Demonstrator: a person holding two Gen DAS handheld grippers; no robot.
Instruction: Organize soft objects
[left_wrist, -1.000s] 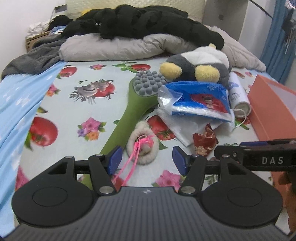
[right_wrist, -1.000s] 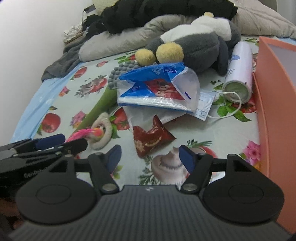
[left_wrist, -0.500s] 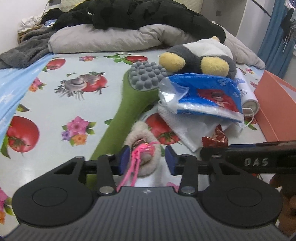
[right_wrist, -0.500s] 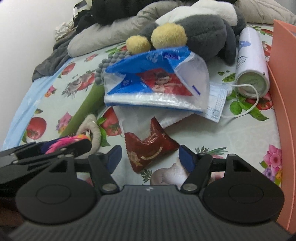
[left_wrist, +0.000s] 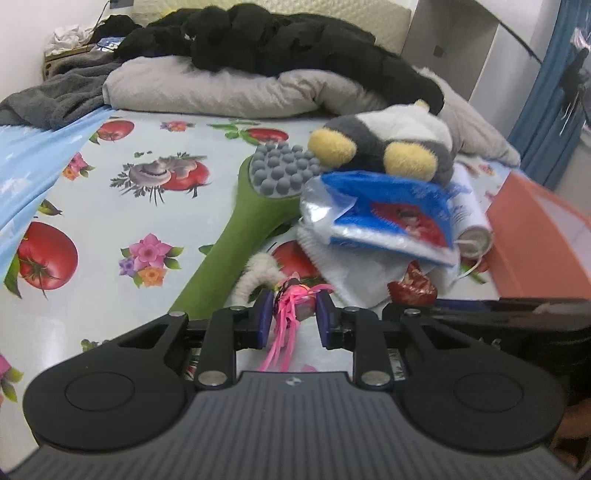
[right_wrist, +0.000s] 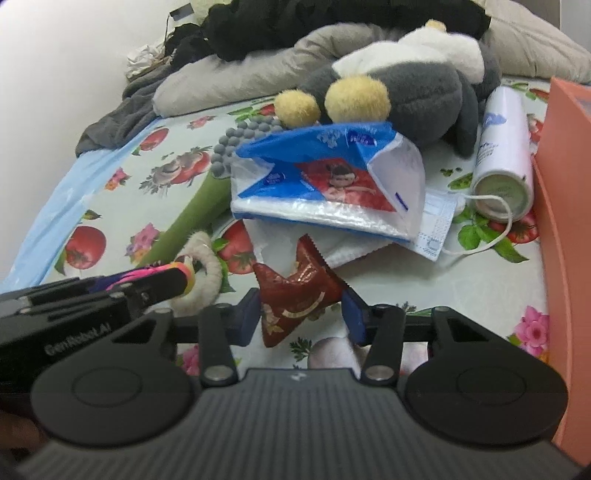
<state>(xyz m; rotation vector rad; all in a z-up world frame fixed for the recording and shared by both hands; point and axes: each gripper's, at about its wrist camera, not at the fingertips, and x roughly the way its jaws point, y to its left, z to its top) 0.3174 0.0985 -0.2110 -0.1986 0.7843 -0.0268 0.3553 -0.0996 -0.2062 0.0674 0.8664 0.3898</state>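
- Left wrist view: left gripper has its blue pads drawn narrow around the pink tassel knot of the fluffy white ring toy. Pink strands hang down between the fingers toward the camera. The ring itself lies just beyond the left finger and slightly to its left.
- Same view: the pads look to be touching the knot on both sides, but motion blur keeps me from confirming a firm pinch; I read it as closed on the toy.
- Same view: green massager runs diagonally from beside the left finger away to its grey studded head; blue tissue pack and plush penguin lie ahead and to the right of the fingers. Orange box is far right.
- Right wrist view: right gripper has its fingers at medium spread, straddling the dark red wrapper. The wrapper sits between the pads, long axis across the gap; contact on either pad is not clear, so not yet a grip.
- Same view: the left tool enters from the left, holding the pink and yellow knot beside the ring.
- Judgement: the toy belongs to the left hand, already at it; the ring trails away from the fingers, so a lift would drag it behind.
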